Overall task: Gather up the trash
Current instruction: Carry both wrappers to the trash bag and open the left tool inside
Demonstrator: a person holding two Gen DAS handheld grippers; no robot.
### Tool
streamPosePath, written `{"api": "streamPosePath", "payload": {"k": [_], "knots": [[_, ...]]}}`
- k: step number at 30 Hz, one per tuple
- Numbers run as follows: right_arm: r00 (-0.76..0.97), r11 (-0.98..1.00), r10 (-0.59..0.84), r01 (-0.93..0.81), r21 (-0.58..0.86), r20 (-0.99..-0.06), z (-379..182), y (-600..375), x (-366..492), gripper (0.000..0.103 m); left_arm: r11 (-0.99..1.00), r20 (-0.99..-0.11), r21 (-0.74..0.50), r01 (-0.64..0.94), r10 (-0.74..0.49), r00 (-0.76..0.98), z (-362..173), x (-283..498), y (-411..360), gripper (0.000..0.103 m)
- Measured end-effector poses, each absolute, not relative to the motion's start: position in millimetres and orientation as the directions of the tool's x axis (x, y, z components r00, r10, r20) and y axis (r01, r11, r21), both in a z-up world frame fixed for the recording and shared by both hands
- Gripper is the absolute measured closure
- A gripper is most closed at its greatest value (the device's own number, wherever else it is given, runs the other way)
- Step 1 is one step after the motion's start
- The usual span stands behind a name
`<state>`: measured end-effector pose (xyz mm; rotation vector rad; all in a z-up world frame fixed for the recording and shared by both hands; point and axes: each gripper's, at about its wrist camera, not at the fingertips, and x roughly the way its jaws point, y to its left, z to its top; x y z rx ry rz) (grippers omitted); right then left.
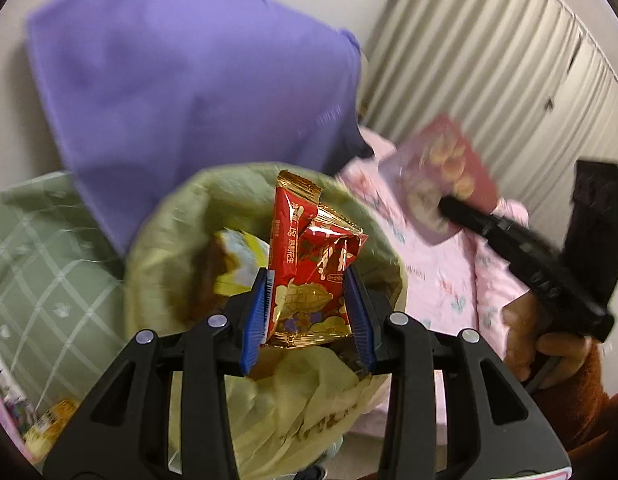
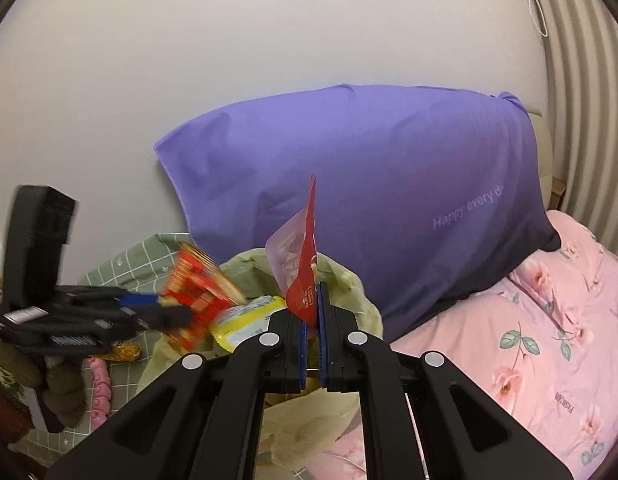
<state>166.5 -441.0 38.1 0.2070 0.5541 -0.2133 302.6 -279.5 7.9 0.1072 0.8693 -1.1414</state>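
Hanging over the bin (image 1: 265, 216), the left gripper (image 1: 307, 300) is holding a red-and-gold snack packet (image 1: 309, 264) between its blue pads (image 1: 257, 308); both pads are pressing the packet's sides, and the packet is standing upright right above the bin's mouth. The bin is wearing a yellow-green liner, and a yellow wrapper (image 1: 237, 264) is already lying inside it. Off to the right, the right gripper (image 2: 313, 312) is clenching the lower edge of a dark red packet (image 2: 303, 264), its jaws nearly touching, and is keeping it up over the bin's rim, seen edge-on from its own camera. The bin is sitting on the bed between a green checked quilt (image 1: 49, 264) and a pink flowered blanket (image 2: 529, 340), with a purple pillow (image 2: 369, 184) leaning on the wall behind it.
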Motion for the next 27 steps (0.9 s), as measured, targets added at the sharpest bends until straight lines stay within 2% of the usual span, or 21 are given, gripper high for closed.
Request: {"api": "streamPosePath", "payload": {"k": [2, 4, 7, 14, 25, 27], "knots": [[0.825, 0.955, -0.157, 0.266, 0.129, -0.544, 37, -444, 165, 0.096, 0.458, -0.708, -0.288, 0.841, -0.693, 0.135, -8, 302, -299, 0.068], [0.82, 0.952, -0.163, 0.277, 0.131, -0.549, 33, -449, 163, 0.096, 0.489, -0.772, -0.147, 0.86, -0.6, 0.21, -24, 300, -313, 0.068], [0.815, 0.949, -0.148, 0.276, 0.15, -0.561, 26, -455, 161, 0.096, 0.517, -0.796, -0.041, 0.855, -0.534, 0.285, -37, 302, -314, 0.069], [0.797, 0.968, -0.083, 0.207, 0.141, -0.598, 11, -446, 177, 0.096, 0.559, -0.806, -0.07, 0.826, -0.52, 0.283, -49, 317, -303, 0.07], [0.766, 0.977, -0.031, 0.158, 0.142, -0.642, -6, -441, 202, 0.096, 0.555, -0.758, -0.211, 0.804, -0.612, 0.224, -30, 331, -264, 0.069], [0.761, 0.978, -0.029, 0.154, 0.137, -0.648, -9, -440, 205, 0.096, 0.559, -0.753, -0.227, 0.798, -0.62, 0.22, -28, 333, -257, 0.066]]}}
